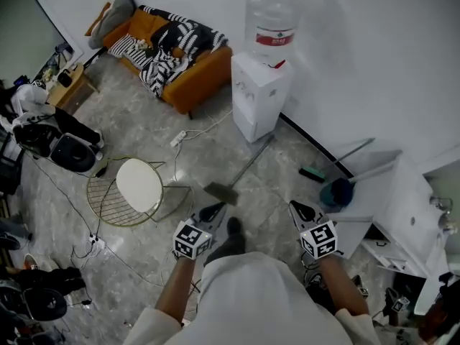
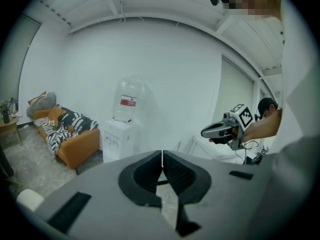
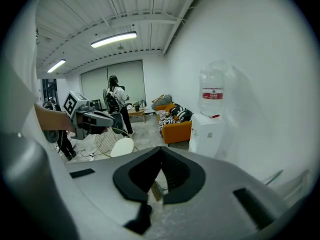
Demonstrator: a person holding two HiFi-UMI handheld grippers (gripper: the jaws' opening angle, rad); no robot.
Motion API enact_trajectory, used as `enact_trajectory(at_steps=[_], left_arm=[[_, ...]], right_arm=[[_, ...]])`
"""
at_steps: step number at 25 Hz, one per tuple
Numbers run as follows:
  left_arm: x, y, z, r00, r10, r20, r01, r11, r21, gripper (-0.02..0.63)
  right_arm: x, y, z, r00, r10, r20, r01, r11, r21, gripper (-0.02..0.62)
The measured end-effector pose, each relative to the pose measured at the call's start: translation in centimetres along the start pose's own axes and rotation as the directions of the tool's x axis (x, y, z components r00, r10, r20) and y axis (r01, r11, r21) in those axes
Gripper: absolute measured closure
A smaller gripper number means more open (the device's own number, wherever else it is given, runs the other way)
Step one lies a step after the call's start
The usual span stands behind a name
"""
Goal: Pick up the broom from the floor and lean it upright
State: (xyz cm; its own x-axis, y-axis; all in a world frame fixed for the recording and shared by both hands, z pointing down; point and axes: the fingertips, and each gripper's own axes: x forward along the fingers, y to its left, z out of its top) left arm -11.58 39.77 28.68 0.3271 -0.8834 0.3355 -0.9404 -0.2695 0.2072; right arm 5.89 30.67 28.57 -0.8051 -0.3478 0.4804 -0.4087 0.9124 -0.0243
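1. You are holding the left gripper [image 2: 162, 156] out in front of you, tipped slightly downward. Its jaws are pressing flat against each other, and nothing is sitting between them.
2. You are holding the right gripper [image 3: 161, 154] the same way. Its jaws are meeting at the tips and gripping nothing.
3. The broom [image 1: 246, 166] is lying flat on the grey marbled floor [image 1: 144, 131], and neither gripper is touching it.
4. In the head view, its bristle head is showing just beyond the left gripper's tip. Its handle is running away from you toward the foot of the white water dispenser [image 1: 259, 95].
5. In the right gripper view, the bristle head is peeking through the gap below the closed jaw tips.
6. Each gripper is appearing in the other's view, with its marker cube facing the camera and your hand wrapped around the grip.
7. The water dispenser is standing against the white wall and carrying a clear bottle on top.
8. An orange sofa [image 1: 172, 56] with striped cushions is sitting further along on the left.
9. A wire chair [image 1: 136, 185] with a round white seat is standing on the floor to the left of the broom head, well apart from it.
10. A blue long-handled tool [image 1: 334, 191] is resting on the floor to the right, beside a low white cabinet [image 1: 402, 207].
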Motion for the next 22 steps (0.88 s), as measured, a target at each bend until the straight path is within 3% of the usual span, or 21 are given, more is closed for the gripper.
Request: enact_trajectory(at_steps=[11, 22], left_arm=[[4.9, 7.5, 2.9, 0.994, -0.108, -0.015, 0.108, 0.994, 0.024, 0.595], [8.3, 10.5, 4.8, 0.988, -0.155, -0.018, 0.156, 0.987, 0.030, 0.595]], right_arm=[[6.2, -2.9, 3.6, 0.996, -0.088, -0.026, 0.088, 0.996, 0.004, 0.594], [8.6, -6.1, 5.9, 0.988, -0.152, -0.010, 0.152, 0.988, 0.026, 0.594]])
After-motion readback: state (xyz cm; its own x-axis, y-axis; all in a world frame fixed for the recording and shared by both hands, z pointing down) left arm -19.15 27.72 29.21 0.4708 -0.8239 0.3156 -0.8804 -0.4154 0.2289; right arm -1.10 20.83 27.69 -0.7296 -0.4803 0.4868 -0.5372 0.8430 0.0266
